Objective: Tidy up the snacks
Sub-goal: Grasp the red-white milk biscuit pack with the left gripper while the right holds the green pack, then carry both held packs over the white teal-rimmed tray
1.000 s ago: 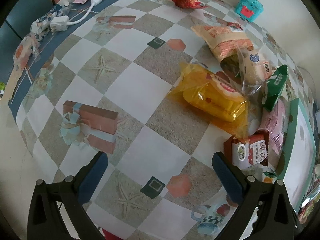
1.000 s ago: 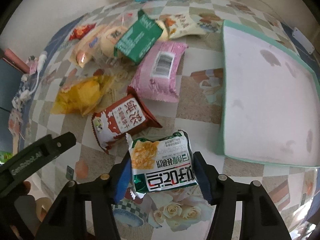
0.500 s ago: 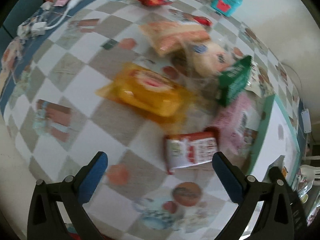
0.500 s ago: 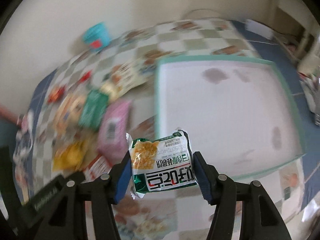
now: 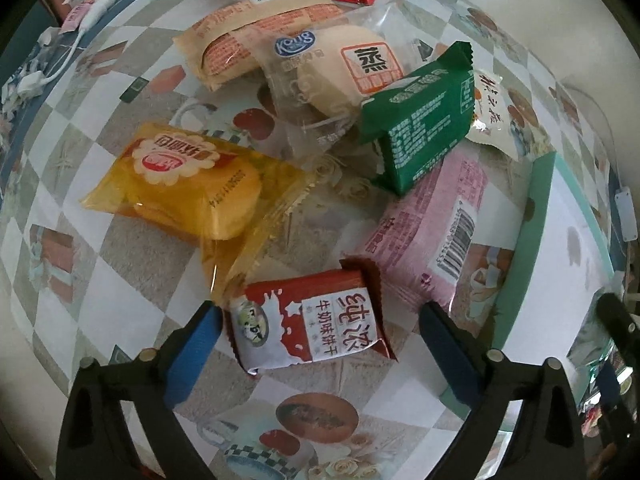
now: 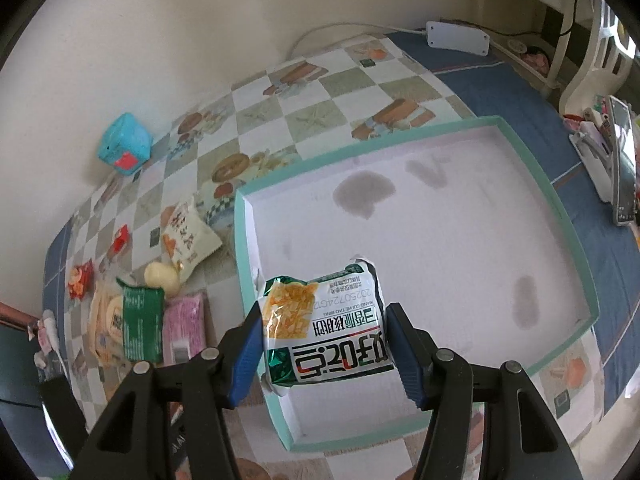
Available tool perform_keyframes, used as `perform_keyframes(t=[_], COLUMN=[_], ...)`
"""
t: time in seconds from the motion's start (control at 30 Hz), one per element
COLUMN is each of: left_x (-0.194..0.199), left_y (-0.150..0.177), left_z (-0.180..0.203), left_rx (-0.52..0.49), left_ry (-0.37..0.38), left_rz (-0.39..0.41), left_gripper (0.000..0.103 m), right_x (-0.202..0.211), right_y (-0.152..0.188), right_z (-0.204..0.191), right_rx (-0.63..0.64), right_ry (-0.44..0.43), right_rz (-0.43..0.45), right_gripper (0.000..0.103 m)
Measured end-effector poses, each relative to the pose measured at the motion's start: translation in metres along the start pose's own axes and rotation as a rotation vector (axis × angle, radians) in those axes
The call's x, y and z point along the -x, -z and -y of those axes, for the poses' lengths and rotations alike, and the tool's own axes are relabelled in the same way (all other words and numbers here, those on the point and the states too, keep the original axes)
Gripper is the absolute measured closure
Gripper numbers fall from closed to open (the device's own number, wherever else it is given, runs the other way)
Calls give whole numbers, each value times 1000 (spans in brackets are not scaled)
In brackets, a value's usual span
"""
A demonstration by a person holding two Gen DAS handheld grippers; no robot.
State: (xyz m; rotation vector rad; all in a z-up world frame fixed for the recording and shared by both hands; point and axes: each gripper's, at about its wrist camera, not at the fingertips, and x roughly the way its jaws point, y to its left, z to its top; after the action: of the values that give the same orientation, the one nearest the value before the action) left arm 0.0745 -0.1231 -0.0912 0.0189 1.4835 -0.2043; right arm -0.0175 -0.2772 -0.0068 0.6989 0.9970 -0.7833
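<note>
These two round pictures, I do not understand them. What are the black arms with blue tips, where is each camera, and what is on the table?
No robot here: a person holds a two-finger gripper in each hand, each carrying a wide-angle camera looking along its fingers. The left gripper has just been closing slightly but is open, around a red biscuit packet lying on the checked tablecloth near yellow, green and pink packets. The right gripper grips a green-and-white snack packet above a shallow white tray.
</note>
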Motion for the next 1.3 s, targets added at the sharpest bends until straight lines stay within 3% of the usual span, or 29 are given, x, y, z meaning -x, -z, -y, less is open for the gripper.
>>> perform_keyframes(t=[0.2,0.37,0.73,0.97,1.13,1.3], left_x=[7,10,13,45,83,87], left_y=[-10,-13,0,19,30,26], left_z=[-15,-18,-31,-42,-26,14], left_rx=[-6,-14,0,-19,-91,-189], left_ry=[-2,-8,15,37,51,51], left_rz=[14,28,54,116,202,206], left_gripper=[29,36,37,37,37,37], right_x=[5,6,0,-3,-4,-5], right_y=[0,1,-3,-9,-14,-22], right_z=[-2,2,20,35,44,57], right_rx=[14,7,-19,-49,-71,-100], right_ry=[-13,-26,-31,-3,11,30], right_rz=[13,12,-15,-16,-11,-7], right_gripper=[41,41,41,41,41,41])
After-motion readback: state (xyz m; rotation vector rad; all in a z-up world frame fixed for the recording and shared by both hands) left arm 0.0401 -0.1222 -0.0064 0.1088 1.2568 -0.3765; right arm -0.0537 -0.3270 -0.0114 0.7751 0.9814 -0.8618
